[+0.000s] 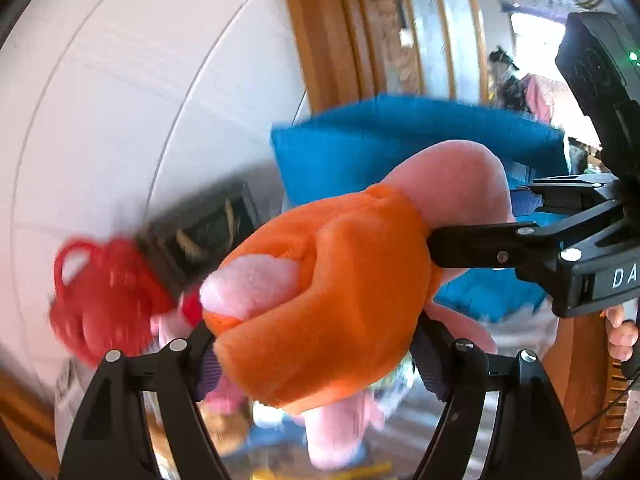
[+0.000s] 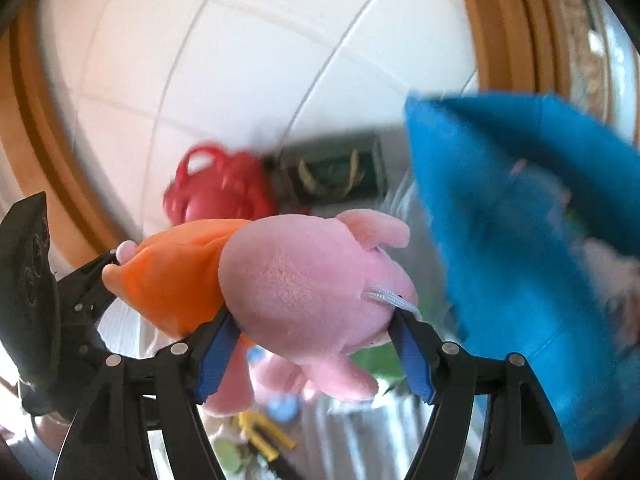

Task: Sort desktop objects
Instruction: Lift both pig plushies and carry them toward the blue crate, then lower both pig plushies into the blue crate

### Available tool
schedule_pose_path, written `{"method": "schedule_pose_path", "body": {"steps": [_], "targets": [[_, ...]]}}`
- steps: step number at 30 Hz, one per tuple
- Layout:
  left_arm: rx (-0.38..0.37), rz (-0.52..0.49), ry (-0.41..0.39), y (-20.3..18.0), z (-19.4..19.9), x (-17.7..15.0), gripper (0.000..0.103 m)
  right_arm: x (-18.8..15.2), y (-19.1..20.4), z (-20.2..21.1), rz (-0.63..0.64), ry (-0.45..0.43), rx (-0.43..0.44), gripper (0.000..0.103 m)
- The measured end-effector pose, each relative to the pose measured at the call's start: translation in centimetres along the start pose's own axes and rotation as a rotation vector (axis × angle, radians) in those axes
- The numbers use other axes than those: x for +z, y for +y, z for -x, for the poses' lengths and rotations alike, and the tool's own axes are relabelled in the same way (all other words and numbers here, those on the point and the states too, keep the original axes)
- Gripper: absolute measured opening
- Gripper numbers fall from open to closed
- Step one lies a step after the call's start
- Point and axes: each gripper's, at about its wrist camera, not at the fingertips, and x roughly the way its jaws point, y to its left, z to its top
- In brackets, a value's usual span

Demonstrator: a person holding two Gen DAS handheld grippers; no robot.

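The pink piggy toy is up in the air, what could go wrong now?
1. Both hand-held grippers pinch the soft plush pig: the left hand-held gripper on its orange-clothed end, the right hand-held gripper on its pink head. Squashy fabric could slip, or stretch if they pull apart.
2. The blue cloth bag hangs close beside it and could snag an ear.
3. Below it lies clutter that is too blurry to name, so a dropped toy could land among it.

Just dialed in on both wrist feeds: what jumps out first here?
A pink plush toy in an orange garment fills the middle, clamped by both grippers: the left gripper on the orange end, the right gripper on the pink head. Behind it hangs a blue cloth, with a red basket farther back.
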Motion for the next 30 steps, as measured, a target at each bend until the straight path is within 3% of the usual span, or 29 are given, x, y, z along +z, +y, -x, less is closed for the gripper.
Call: {"method": "schedule_pose_path", "body": {"steps": [4, 8, 14, 22, 30], "targets": [[-0.061, -0.028, -0.047, -2.0, -1.7, 7.8, 0.077, 5.0, -2.7, 3.6, -0.014, -0.08, -0.077, 0.072], [-0.108, -0.067, -0.05, -5.3, -4.3, 13.5, 0.077, 8.3, -7.7, 6.5, -0.061, -0.106, -0.139, 0.073], [-0.218, -0.095, 0.033, -11.6, -10.9, 19.8, 0.079, 10.4, -17.3, 8.8, -0.139, -0.063, -0.218, 0.074], [-0.317, -0.127, 0.205, -20.4, -19.0, 22.1, 0.08, 9.2, -28.9, 8.9, -0.248, 0.065, -0.261, 0.074], [-0.327, -0.124, 0.383, -24.7, -23.1, 22.1, 0.083, 7.9, -35.4, 8.1, -0.302, 0.148, -0.306, 0.076]]}}
